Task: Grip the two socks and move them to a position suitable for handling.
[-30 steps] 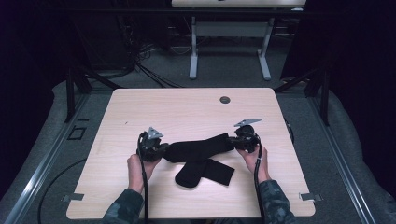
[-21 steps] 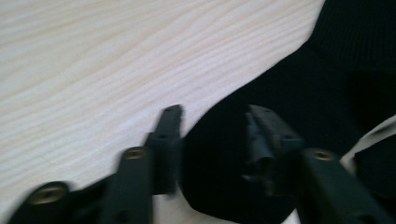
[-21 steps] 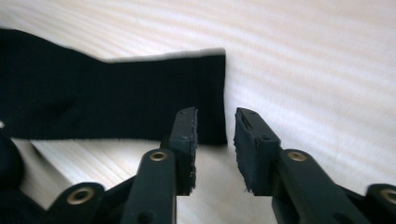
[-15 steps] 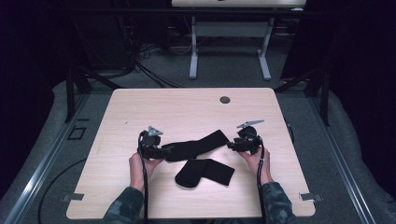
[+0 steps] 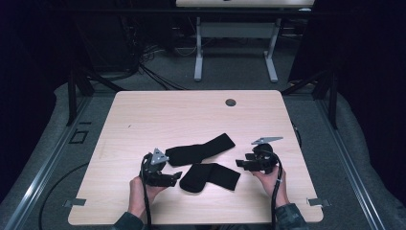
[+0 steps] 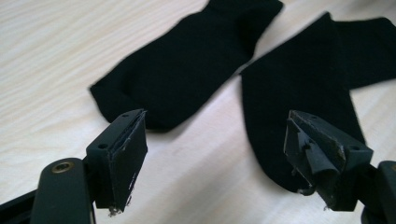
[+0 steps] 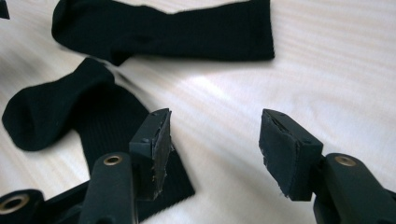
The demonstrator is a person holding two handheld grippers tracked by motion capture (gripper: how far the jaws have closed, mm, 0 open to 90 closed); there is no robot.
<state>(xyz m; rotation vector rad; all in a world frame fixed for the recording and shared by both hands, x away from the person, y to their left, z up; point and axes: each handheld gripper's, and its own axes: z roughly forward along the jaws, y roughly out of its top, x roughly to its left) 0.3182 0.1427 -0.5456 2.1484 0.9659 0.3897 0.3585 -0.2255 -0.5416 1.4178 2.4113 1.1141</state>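
Observation:
Two black socks lie flat on the light wooden table (image 5: pixel 191 110). The far sock (image 5: pixel 201 148) (image 6: pixel 187 65) (image 7: pixel 187 32) stretches diagonally, its cuff toward the right. The near sock (image 5: pixel 210 176) (image 6: pixel 303 88) (image 7: pixel 84 116) lies folded just in front of it. My left gripper (image 5: pixel 176 178) (image 6: pixel 215 158) is open, low over the table, with its fingertips just short of both socks' left ends. My right gripper (image 5: pixel 239 164) (image 7: pixel 215 149) is open too, right of the near sock, one jaw over that sock's cuff edge. Nothing is held.
A round cable hole (image 5: pixel 231 102) sits near the table's far edge. Beyond the table stand a white desk frame (image 5: pixel 234 48) and cables on a dark floor. Bare tabletop spreads to the left and back.
Both grippers held the far sock stretched between them. They have let it go, opened and drawn back toward the near edge. The sock now lies flat on the table.

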